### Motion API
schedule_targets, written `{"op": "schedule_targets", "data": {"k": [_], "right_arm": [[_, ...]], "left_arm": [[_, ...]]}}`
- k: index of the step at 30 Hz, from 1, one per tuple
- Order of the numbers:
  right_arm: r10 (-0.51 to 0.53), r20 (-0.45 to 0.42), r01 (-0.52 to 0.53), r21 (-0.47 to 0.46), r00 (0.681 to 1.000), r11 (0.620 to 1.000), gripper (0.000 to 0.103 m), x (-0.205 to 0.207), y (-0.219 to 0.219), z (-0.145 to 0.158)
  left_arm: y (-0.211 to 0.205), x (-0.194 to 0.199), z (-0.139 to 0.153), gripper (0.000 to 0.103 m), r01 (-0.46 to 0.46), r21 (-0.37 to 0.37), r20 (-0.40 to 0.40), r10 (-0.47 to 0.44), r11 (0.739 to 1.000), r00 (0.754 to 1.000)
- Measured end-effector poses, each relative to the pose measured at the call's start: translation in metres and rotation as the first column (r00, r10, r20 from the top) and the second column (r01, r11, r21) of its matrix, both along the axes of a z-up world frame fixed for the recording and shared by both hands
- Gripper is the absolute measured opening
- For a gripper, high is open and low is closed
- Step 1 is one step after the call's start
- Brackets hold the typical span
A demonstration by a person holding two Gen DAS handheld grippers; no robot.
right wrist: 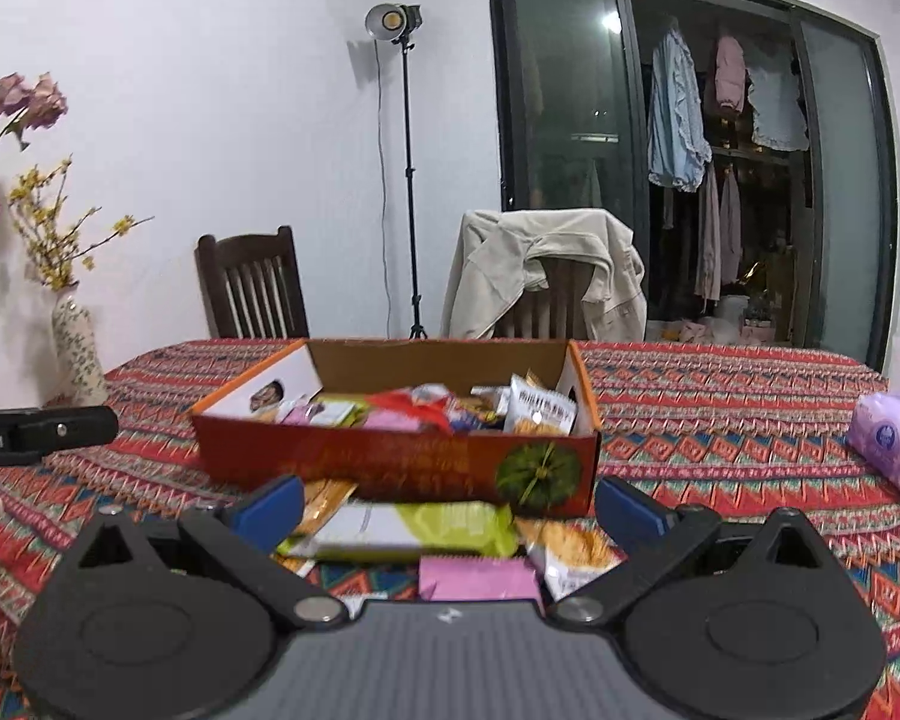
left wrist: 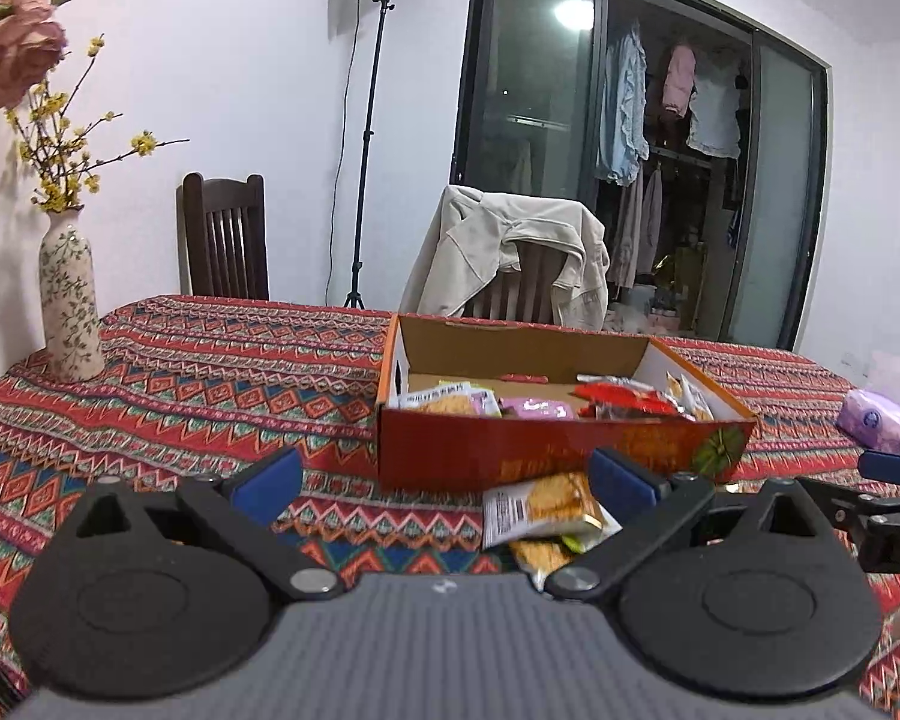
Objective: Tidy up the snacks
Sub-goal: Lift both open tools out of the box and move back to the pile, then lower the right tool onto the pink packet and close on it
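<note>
An open red cardboard box [left wrist: 528, 453] [right wrist: 390, 462] on the patterned tablecloth holds several snack packets [left wrist: 624, 399] [right wrist: 426, 408]. In front of it lie loose packets: a cracker packet [left wrist: 540, 510], a green-and-white packet [right wrist: 408, 531], a pink packet [right wrist: 480, 579] and a cracker packet [right wrist: 570, 552]. My left gripper [left wrist: 444, 486] is open, with its right finger beside the cracker packet. Low over the loose packets, my right gripper [right wrist: 450, 507] is open and nothing is gripped. Its fingertip [left wrist: 894, 468] shows at the right edge of the left wrist view.
A floral vase [left wrist: 69, 300] [right wrist: 78, 348] with flowers stands at the table's left. A purple tissue pack [left wrist: 882, 420] [right wrist: 894, 444] lies at the right. Two chairs [left wrist: 228, 237] [right wrist: 252, 282] stand behind the table, one under a beige jacket [left wrist: 510, 252]. A light stand [left wrist: 369, 138] is by the wall.
</note>
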State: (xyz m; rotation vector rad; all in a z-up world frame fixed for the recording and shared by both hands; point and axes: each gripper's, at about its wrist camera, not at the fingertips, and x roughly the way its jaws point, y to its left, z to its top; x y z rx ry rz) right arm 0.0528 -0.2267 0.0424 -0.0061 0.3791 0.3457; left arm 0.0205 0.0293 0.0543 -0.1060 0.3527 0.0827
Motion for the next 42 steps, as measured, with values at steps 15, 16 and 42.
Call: {"op": "schedule_targets", "data": {"k": [15, 16, 42], "right_arm": [[0.036, -0.032, -0.036, -0.008, 0.999, 0.999, 0.103, -0.035, 0.003, -0.021], [0.036, -0.034, -0.036, -0.008, 0.999, 0.999, 0.103, -0.034, 0.002, -0.022], [-0.001, -0.099, -0.005, -0.063, 0.995, 0.998, 0.103, -0.018, 0.003, -0.036]], "left_arm": [[0.006, -0.024, -0.026, 0.103, 0.001, -0.016, -0.031, -0.001, 1.000, 1.000], [0.007, -0.024, -0.026, 0.103, 0.000, -0.018, -0.033, 0.000, 1.000, 0.999], [0.022, -0.004, -0.044, 0.103, 0.001, -0.048, -0.061, -0.004, 0.999, 0.998]]}}
